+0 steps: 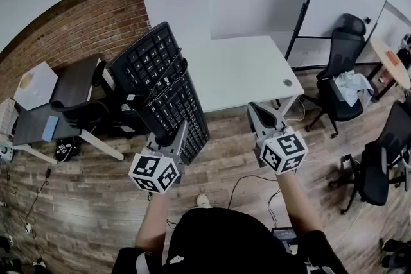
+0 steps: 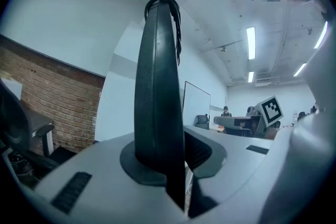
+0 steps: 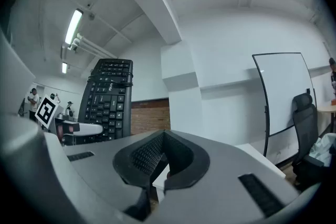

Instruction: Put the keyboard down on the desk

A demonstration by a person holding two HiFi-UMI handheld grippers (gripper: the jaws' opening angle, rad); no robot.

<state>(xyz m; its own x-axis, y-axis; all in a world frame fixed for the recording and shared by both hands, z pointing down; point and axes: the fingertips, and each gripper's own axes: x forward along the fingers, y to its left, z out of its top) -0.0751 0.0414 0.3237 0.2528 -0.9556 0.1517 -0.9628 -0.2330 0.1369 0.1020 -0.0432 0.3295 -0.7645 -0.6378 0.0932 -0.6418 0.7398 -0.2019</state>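
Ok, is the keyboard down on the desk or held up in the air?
In the air, tilted on end: the left gripper clamps the keyboard by its lower end, clear of the white desk.

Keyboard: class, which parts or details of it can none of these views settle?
Head view: the keyboard turns its underside away; key legends too small.
Left gripper view: seen edge-on, so no keys show.
Right gripper view: its lower end sits behind the right gripper.

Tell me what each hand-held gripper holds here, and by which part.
The left hand-held gripper clamps the keyboard by its near short end, off the desk. The right hand-held gripper holds nothing, its jaws together.
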